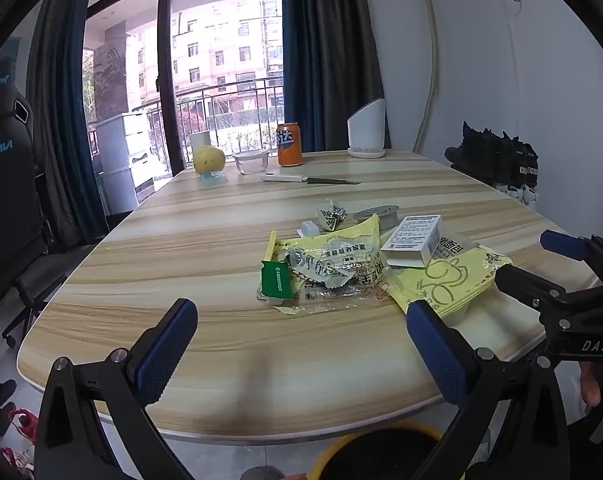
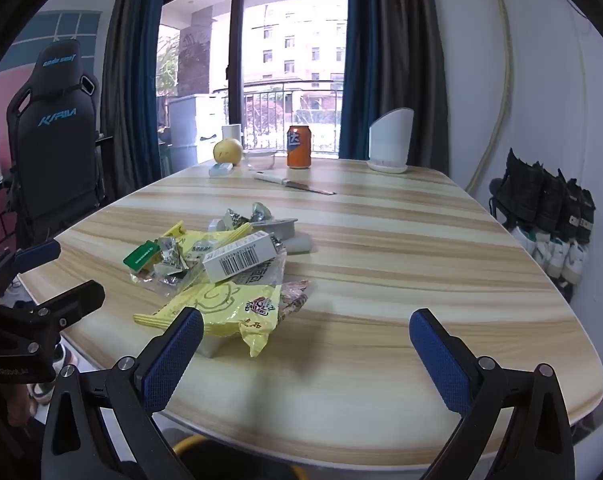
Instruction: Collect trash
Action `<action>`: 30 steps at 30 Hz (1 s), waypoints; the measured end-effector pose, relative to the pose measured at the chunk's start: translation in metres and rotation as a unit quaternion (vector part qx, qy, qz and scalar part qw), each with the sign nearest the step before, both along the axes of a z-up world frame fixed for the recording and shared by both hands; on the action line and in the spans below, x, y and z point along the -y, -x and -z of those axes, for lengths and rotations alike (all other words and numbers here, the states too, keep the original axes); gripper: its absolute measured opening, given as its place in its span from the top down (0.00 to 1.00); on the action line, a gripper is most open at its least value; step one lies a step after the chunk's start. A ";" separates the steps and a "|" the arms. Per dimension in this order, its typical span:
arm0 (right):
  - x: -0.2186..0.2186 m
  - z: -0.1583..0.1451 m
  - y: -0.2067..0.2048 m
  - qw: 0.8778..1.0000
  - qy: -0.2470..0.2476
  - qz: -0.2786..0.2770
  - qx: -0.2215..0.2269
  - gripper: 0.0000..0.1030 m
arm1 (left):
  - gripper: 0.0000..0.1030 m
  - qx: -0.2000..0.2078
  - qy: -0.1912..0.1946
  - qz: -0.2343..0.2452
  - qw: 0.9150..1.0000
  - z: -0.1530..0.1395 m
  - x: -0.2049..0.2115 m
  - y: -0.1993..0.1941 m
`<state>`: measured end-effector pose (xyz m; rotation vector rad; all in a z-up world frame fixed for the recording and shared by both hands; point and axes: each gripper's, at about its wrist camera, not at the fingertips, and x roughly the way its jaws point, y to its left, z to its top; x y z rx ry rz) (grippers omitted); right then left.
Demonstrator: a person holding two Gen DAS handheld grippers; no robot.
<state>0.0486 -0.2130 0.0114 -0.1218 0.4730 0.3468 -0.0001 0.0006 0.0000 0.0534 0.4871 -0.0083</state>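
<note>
Ahead, trash pile on table, beyond both wide-open, empty hand-held grippers.

Left gripper hangs over the near edge of the pale wood-grain table, blue-padded jaws spread wide, nothing between them. Ahead lies a heap of crumpled yellow plastic wrappers with a white cardboard box resting on top. An orange drink can stands upright at the far edge.
</note>
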 end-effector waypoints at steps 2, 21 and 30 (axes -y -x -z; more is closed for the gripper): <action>0.000 0.000 0.000 1.000 0.000 0.000 -0.001 0.00 | 0.01 0.001 -0.002 0.001 1.000 0.000 0.000 0.000; -0.001 0.001 0.000 1.000 0.001 0.000 -0.004 0.00 | 0.01 -0.002 -0.002 -0.001 1.000 0.001 -0.002 -0.002; -0.002 0.002 -0.001 1.000 0.001 0.000 -0.004 0.00 | 0.01 -0.004 -0.001 -0.004 1.000 0.001 -0.002 -0.002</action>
